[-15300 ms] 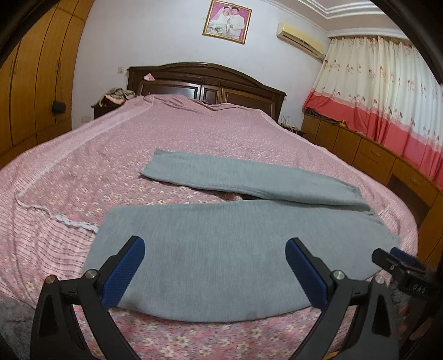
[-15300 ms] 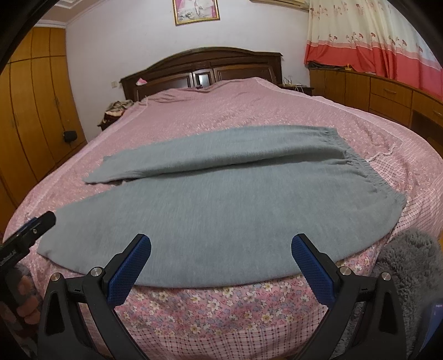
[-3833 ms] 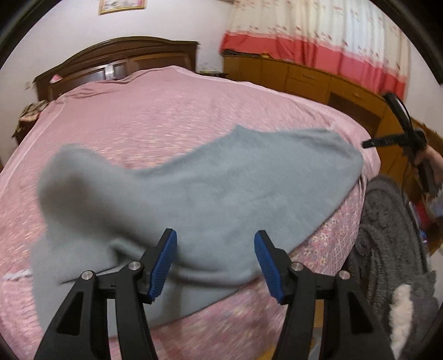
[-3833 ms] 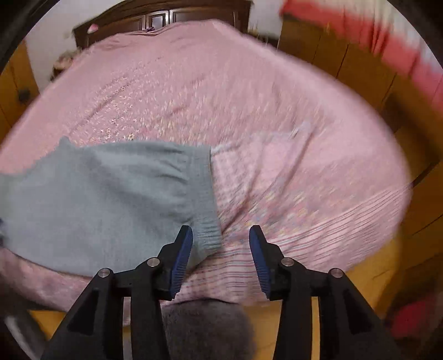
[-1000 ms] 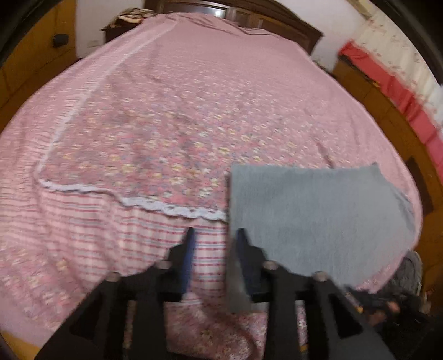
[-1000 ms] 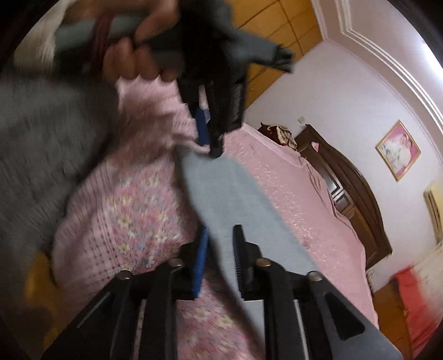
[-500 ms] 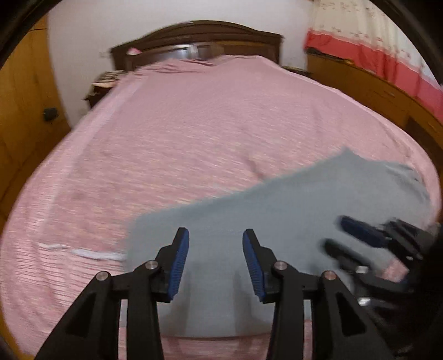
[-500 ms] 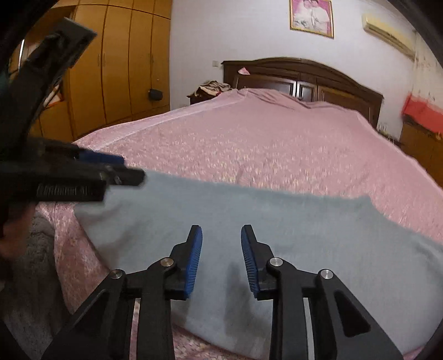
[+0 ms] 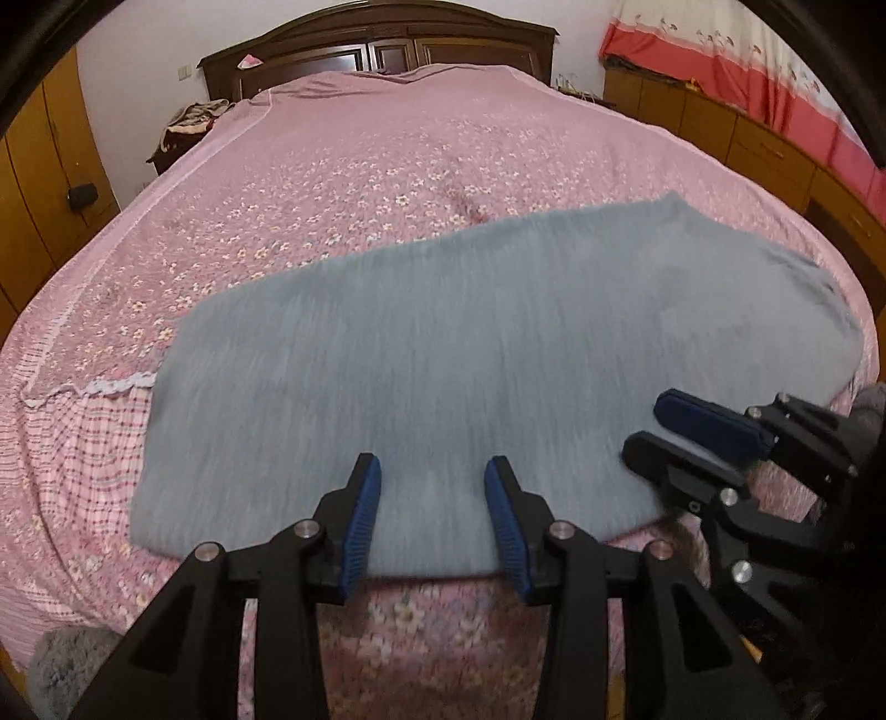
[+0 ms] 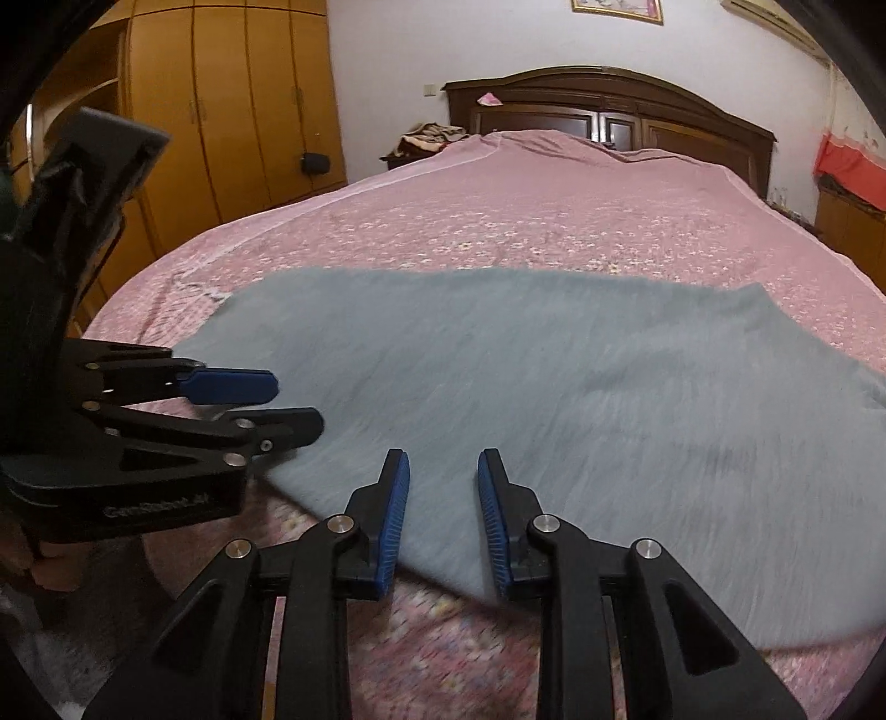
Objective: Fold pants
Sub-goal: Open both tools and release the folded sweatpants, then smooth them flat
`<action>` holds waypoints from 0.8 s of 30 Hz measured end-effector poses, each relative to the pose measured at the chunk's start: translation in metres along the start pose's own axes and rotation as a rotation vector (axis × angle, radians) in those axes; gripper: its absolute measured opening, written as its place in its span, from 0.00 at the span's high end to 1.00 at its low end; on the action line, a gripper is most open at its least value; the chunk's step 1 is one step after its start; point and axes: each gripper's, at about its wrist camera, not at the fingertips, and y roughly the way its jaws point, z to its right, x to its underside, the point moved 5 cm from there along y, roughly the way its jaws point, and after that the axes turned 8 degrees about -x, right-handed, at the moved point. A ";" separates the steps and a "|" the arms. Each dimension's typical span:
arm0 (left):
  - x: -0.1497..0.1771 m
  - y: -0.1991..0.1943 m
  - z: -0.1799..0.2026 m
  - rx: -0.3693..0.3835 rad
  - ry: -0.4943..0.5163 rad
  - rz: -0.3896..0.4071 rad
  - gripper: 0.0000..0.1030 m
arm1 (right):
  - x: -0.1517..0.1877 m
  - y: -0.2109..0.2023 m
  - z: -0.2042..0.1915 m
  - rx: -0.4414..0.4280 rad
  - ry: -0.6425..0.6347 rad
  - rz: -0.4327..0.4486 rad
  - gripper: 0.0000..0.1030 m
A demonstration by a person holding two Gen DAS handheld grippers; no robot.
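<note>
The grey pants (image 9: 470, 343) lie flat on the pink bed, one leg folded over the other into a long band; they also show in the right wrist view (image 10: 554, 387). My left gripper (image 9: 432, 509) is open and empty above the pants' near edge. My right gripper (image 10: 443, 504) is open and empty over the near edge too. The right gripper also shows in the left wrist view (image 9: 681, 432) at the right. The left gripper also shows in the right wrist view (image 10: 260, 404) at the left.
The pink floral bedspread (image 9: 387, 155) runs back to a dark wooden headboard (image 9: 376, 39). Wooden wardrobes (image 10: 221, 111) stand on the left. Low cabinets (image 9: 720, 127) under red curtains line the right. A grey fluffy rug (image 9: 61, 664) lies by the bed's foot.
Both grippers have let go of the pants' edge and opened. The pants have settled flat on the bed. Both grippers have drawn back a little toward the near edge.
</note>
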 end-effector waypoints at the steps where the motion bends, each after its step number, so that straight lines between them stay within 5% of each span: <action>1: 0.002 -0.002 -0.001 -0.002 0.002 -0.001 0.59 | 0.001 -0.003 -0.002 -0.002 -0.003 0.004 0.73; 8: -0.002 -0.031 -0.006 0.005 -0.007 0.002 0.59 | -0.014 -0.030 0.011 -0.019 0.022 0.101 0.73; 13: -0.016 -0.040 -0.004 0.003 0.003 0.043 0.59 | 0.002 -0.025 0.047 0.003 0.161 0.087 0.73; 18: -0.042 -0.033 0.013 0.019 0.050 0.064 0.59 | -0.024 -0.062 0.071 0.099 0.135 0.180 0.73; 24: -0.074 -0.009 0.056 0.051 0.066 0.131 0.52 | -0.031 -0.068 0.139 0.150 0.401 0.168 0.73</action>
